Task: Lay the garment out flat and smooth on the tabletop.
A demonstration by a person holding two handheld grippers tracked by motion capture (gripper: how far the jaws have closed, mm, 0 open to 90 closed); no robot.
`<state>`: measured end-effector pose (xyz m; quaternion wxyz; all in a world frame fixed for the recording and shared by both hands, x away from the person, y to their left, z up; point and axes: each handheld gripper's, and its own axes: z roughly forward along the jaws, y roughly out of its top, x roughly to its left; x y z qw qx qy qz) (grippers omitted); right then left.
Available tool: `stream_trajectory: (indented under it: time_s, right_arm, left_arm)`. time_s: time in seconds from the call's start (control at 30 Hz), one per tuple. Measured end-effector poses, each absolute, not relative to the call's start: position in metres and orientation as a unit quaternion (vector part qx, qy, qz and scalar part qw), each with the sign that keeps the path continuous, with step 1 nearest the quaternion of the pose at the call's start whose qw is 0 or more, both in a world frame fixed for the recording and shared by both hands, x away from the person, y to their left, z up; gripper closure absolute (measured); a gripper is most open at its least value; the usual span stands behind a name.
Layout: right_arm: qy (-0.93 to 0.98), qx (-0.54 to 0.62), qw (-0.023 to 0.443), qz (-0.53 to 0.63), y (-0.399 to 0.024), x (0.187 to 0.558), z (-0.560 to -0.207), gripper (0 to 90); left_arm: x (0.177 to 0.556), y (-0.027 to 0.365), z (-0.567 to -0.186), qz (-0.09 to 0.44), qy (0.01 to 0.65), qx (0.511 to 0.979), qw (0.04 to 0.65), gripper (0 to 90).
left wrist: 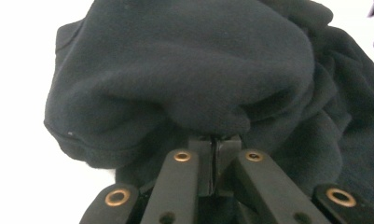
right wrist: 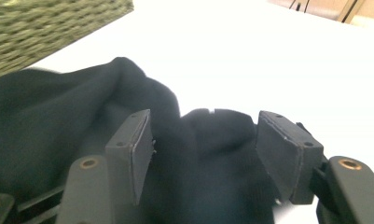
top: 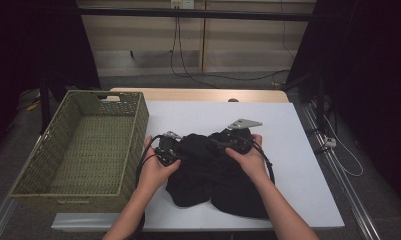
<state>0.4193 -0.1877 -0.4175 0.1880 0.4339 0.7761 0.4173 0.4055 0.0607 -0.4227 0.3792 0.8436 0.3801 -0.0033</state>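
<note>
Black fleece garment (top: 213, 172) bunched in a loose heap on the white table (top: 298, 150), near its front edge, just right of the woven basket (top: 133, 125) and not touching it as far as can be told. Left gripper (left wrist: 216, 161) clamped tight on a fold at the heap's left side, pads pinched together with cloth rising from between them. Right gripper (right wrist: 201, 154) standing apart at the heap's upper right, pads (right wrist: 287, 156) well clear of the fabric lying between them (no grip there at all for now).

Likely trouble from here: with one pinch alone, a lift would let the rest of the garment hang, drag over the table and perhaps snag on the basket's near rim, or spill half in, half out. Thin bite on the left, too; a slip out of that fold under the cloth's own weight seems possible. A re-grasp by the right on a single loose layer could also just unroll the bundle rather than carry it.

Basket: green-brown weave, handle slot in the far wall, nothing visible inside. Cables on the floor beyond the table, well apart from the work.
</note>
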Motion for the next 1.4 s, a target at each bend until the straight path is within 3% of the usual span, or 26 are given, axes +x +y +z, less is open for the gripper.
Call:
stream_trajectory:
  time_s: [0.2, 0.3, 0.37, 0.47, 0.6, 0.73, 0.9, 1.23, 1.4]
  right_arm:
    - [0.785, 0.447, 0.157, 0.399, -0.162, 0.452, -0.438, 37.1]
    - [0.8, 0.454, 0.129, 0.37, -0.157, 0.454, -0.452, 42.2]
    - [0.796, 0.451, 0.135, 0.38, -0.157, 0.45, -0.456, 47.8]
    - [0.796, 0.45, 0.113, 0.389, -0.16, 0.443, -0.452, 62.4]
    - [0.794, 0.446, 0.106, 0.399, -0.167, 0.428, -0.452, 70.8]
    - [0.79, 0.44, 0.117, 0.41, -0.175, 0.402, -0.454, 74.1]
    - [0.794, 0.432, 0.118, 0.41, -0.181, 0.376, -0.454, 77.2]
    - [0.814, 0.409, 0.108, 0.399, -0.182, 0.343, -0.448, 75.8]
    - [0.799, 0.411, 0.128, 0.421, -0.187, 0.349, -0.432, 51.6]
  left_arm:
    - [0.403, 0.061, -0.421, -0.011, 0.371, 0.846, 0.383, 89.0]
    - [0.402, 0.062, -0.418, -0.004, 0.37, 0.844, 0.387, 87.3]
    - [0.402, 0.063, -0.415, -0.003, 0.366, 0.843, 0.393, 83.5]
    - [0.402, 0.065, -0.41, 0.018, 0.366, 0.839, 0.402, 62.6]
    - [0.4, 0.07, -0.4, 0.04, 0.368, 0.83, 0.417, 34.2]
    - [0.4, 0.075, -0.392, 0.061, 0.363, 0.824, 0.431, 22.7]
    - [0.401, 0.077, -0.391, 0.074, 0.361, 0.826, 0.427, 17.4]
    - [0.404, 0.079, -0.396, 0.079, 0.366, 0.827, 0.42, 16.6]
    - [0.407, 0.081, -0.397, 0.083, 0.361, 0.83, 0.416, 16.1]
